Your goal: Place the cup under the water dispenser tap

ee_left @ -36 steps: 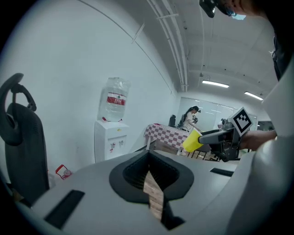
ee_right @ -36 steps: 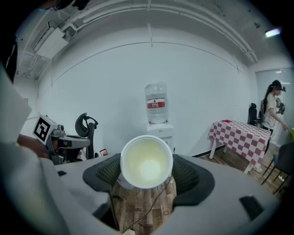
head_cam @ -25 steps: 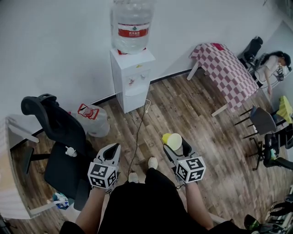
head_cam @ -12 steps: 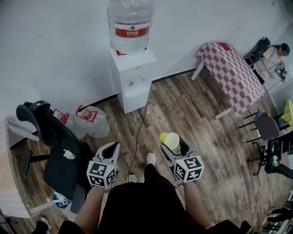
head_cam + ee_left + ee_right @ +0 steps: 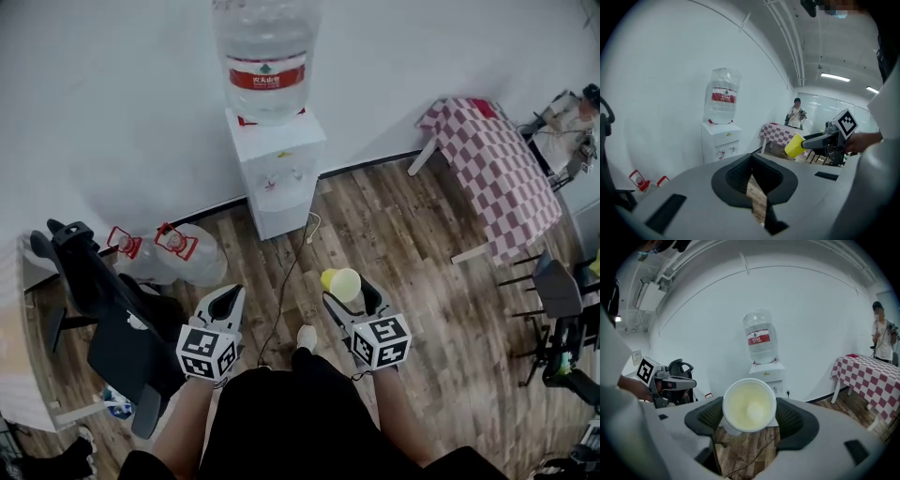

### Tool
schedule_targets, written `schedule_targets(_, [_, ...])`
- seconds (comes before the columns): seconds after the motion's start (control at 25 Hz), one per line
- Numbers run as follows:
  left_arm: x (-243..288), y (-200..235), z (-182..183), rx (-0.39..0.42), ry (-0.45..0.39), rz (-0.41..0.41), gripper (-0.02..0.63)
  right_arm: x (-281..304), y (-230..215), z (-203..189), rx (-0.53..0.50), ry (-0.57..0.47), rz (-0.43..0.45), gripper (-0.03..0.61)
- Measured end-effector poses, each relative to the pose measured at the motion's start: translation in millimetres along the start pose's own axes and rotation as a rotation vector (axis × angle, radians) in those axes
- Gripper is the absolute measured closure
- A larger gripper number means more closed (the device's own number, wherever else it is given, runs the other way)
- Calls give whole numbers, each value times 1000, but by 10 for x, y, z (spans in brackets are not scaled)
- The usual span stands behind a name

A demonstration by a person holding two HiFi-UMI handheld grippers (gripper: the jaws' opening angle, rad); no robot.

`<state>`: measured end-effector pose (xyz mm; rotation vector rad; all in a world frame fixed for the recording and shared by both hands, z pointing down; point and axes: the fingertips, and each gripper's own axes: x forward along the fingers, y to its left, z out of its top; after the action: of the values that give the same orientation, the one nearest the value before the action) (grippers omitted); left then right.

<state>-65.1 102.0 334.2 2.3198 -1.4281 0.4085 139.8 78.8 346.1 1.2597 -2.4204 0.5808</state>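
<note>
1. Cup [image 5: 341,283]: in the head view this yellow cup lies on its side, clamped in the right hand-held gripper [image 5: 345,292] above the wooden floor [image 5: 412,234]. The white water dispenser [image 5: 278,173] stands well apart from it against the wall, with a bottle [image 5: 265,56] on top. The left hand-held gripper [image 5: 225,302] points forward alongside.
2. Left gripper view: the jaws sit together with nothing between them, and only a sliver of floor shows. The cup [image 5: 793,146] is off to the right, and the water dispenser [image 5: 721,140] is ahead.
3. Right gripper view: the jaws press both sides of the cup [image 5: 749,405], whose open mouth faces the camera. The water dispenser [image 5: 768,373] stands beyond it.
</note>
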Motion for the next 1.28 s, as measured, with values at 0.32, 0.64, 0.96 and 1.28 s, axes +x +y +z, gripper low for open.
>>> schedule_targets(0.32, [387, -126, 65, -17, 24, 67, 600, 251, -473, 39, -8, 33, 79, 222])
schedule_targets(0.64, [545, -107, 33, -32, 49, 125, 600, 442, -721, 55, -13, 51, 126, 224])
schedule_targets(0.96, [675, 16, 34, -34, 74, 121, 600, 763, -685, 70, -19, 80, 150, 222])
schedule_targets(1.28, [1176, 356, 97, -44, 78, 31, 600, 1499, -715, 117, -64, 122, 83, 222])
